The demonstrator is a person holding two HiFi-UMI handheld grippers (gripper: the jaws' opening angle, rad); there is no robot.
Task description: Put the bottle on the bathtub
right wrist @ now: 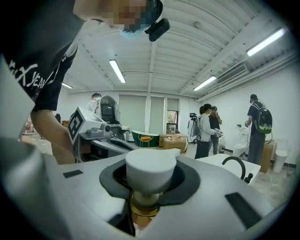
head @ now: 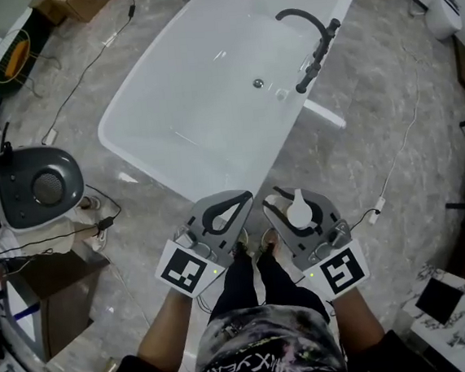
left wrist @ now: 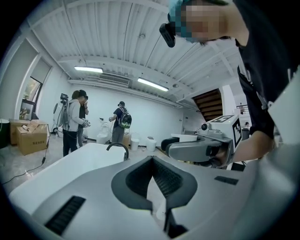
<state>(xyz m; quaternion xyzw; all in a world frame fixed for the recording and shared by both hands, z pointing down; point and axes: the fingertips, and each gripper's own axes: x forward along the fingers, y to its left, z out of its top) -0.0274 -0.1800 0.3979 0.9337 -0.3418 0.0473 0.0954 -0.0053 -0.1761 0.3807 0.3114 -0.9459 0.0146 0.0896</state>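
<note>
Clamps bottle (head: 298,210) by its neck in right gripper (head: 287,196) for carrying, just short of bathtub (head: 171,138); left gripper (head: 242,198) closed, empty, unneeded.

A: Ahead of the left gripper (head: 238,201) and the right gripper (head: 287,199), clamped round the bottle (head: 299,211)?
B: Bare floor (head: 373,118), then the near rim of the bathtub (head: 157,168), free along its length
A: Between the grippers?
B: Narrow gap only
A: Inside it?
B: Open and wide, only a drain (head: 259,83) low down
A: Far side?
B: Blocked on the far right rim by the black faucet (head: 318,50), arching inward
A: Leftward?
B: Crowded: grey machine (head: 36,188), cables (head: 97,225) across the floor, brown stand (head: 53,280) close by the left arm
</note>
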